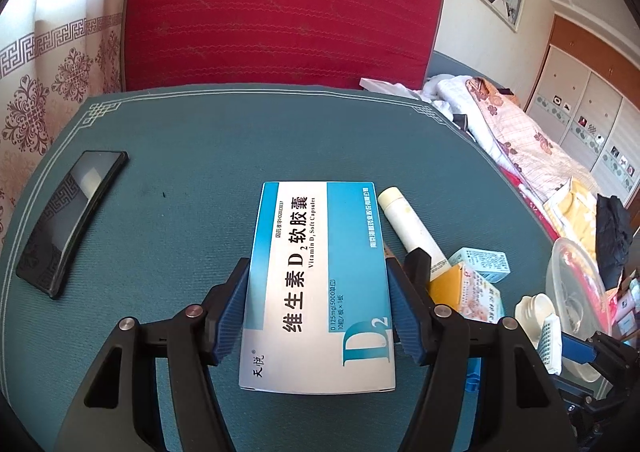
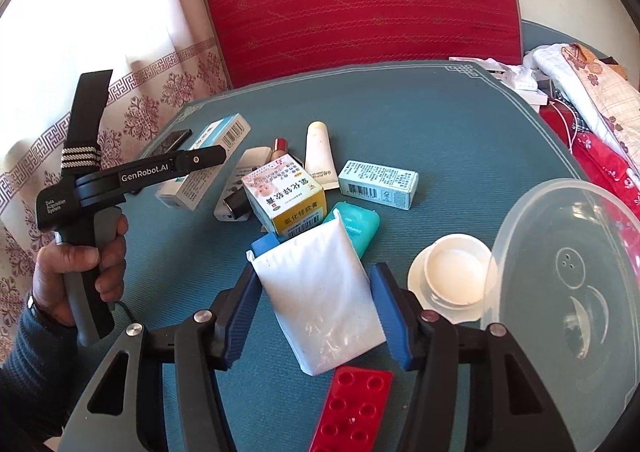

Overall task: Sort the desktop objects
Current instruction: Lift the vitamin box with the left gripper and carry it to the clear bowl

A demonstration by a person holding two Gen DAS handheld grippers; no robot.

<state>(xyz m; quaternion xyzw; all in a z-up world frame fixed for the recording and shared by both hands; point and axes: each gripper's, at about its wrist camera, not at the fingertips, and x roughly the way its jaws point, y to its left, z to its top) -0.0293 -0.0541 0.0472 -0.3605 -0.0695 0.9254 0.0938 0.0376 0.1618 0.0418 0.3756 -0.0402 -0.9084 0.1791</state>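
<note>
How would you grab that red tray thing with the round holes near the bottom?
Grip the red tray across its narrow width, on the two long edges, coming down from above. It lies flat on the blue table mat, so only the thin edges give the jaws something to squeeze. Its near end runs out of the right wrist view, so take the visible far end, just below the white pouch.

The left gripper (image 1: 316, 312) points down and away, its blue fingers (image 1: 230, 312) pressed against both sides of a box (image 1: 320, 284). The right gripper (image 2: 316, 316) tilts likewise, fingers (image 2: 240, 316) flanking a white packet (image 2: 324, 304); whether they press it is unclear. A hand (image 2: 80, 272) grips the left handle.
</note>
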